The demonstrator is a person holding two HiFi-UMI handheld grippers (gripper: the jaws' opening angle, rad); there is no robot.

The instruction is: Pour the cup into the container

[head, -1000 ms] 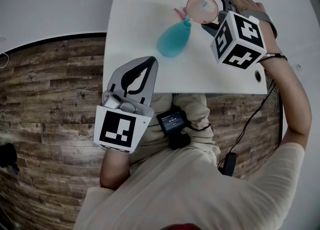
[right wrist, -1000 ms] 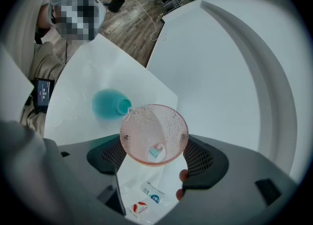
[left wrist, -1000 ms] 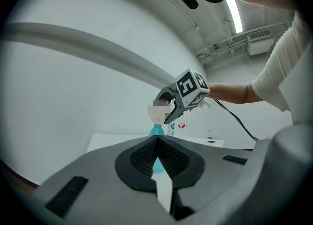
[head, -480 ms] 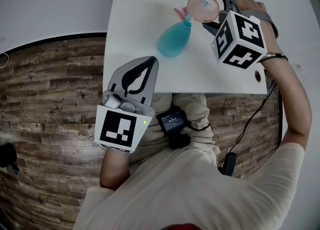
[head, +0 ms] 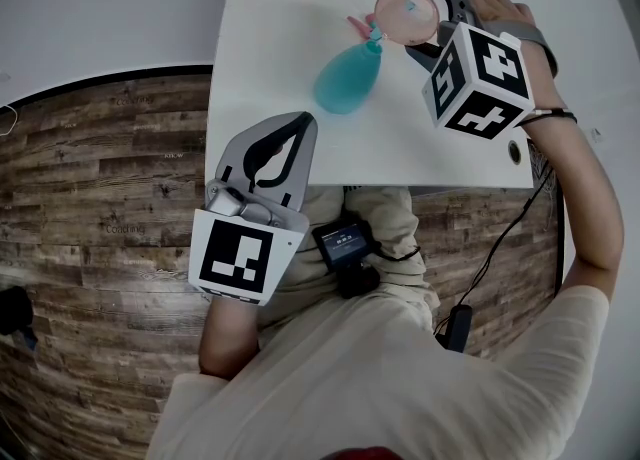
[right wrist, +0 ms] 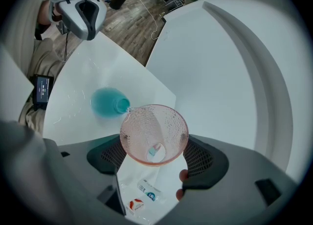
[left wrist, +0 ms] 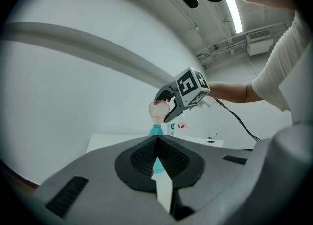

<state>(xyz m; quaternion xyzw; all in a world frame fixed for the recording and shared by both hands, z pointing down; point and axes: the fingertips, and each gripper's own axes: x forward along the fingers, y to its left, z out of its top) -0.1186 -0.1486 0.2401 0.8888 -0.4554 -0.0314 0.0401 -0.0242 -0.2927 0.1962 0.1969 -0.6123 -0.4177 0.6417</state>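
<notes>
Right gripper (head: 427,22) grips the tilted pink cup (head: 405,16), lip over the mouth of the teal bottle (head: 348,83) standing mid-way across the white table (head: 270,38), so pour slowly and centred (the neck looks narrow); left gripper (head: 296,126), jaws together on nothing, hangs at the near edge above wood-plank floor (head: 100,178).

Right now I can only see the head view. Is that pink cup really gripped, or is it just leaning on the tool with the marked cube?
Observer: It is gripped. The right gripper view shows the pink cup clamped between the jaws of the right gripper.
Operator: Is anything left inside it?
Observer: I see droplets on its inner wall and no pool. Its lip is tipped toward the mouth of the teal bottle.
Operator: And the other tool?
Observer: The left gripper view shows the left gripper with its jaws closed together on nothing.
</notes>
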